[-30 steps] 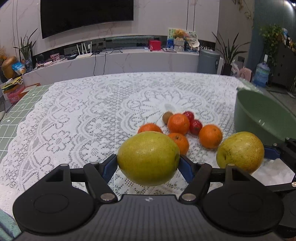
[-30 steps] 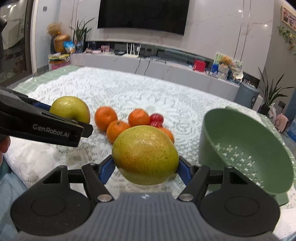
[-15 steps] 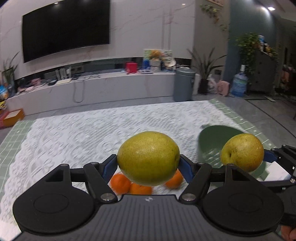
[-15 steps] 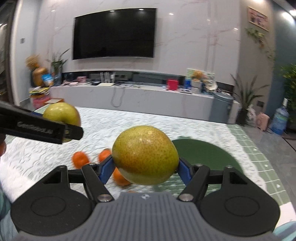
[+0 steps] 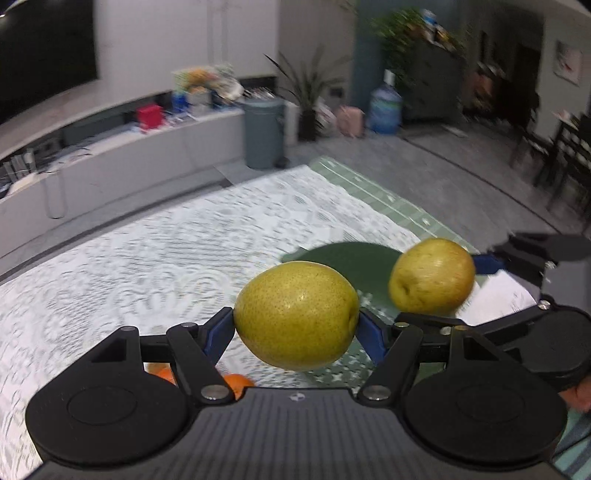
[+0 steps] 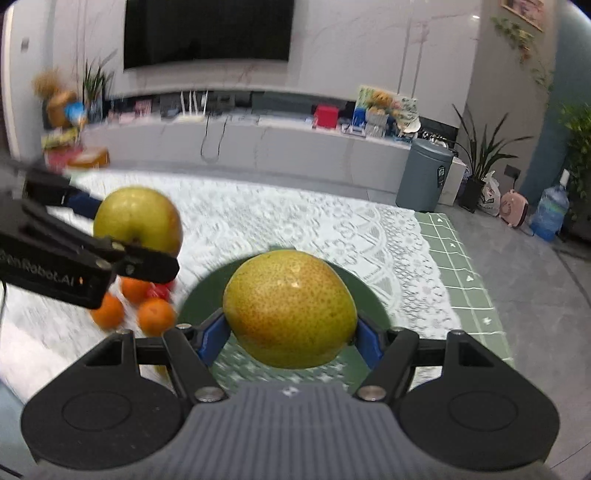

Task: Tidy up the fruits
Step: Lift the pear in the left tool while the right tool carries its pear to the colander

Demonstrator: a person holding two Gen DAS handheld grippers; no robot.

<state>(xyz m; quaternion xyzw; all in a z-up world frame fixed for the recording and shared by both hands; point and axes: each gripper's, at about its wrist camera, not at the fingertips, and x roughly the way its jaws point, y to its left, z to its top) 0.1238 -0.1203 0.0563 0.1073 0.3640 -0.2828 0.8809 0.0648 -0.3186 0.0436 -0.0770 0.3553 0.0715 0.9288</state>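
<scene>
left hand-held gripper (image 5: 296, 325) pinching a yellow-green pear (image 5: 296, 314), right hand-held gripper (image 6: 290, 334) pinching a second pear (image 6: 290, 308), both aloft above the green bowl (image 6: 364, 293) on the lace-covered bench (image 6: 295, 225), oranges (image 6: 155, 315) beside it.

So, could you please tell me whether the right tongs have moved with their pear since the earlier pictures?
Yes. The right tongs carried their pear up and rightward, from beside the oranges to above the green colander.

Home living room: wall television (image 6: 207, 29), long media console (image 6: 258, 144), houseplants (image 6: 480, 147).
</scene>
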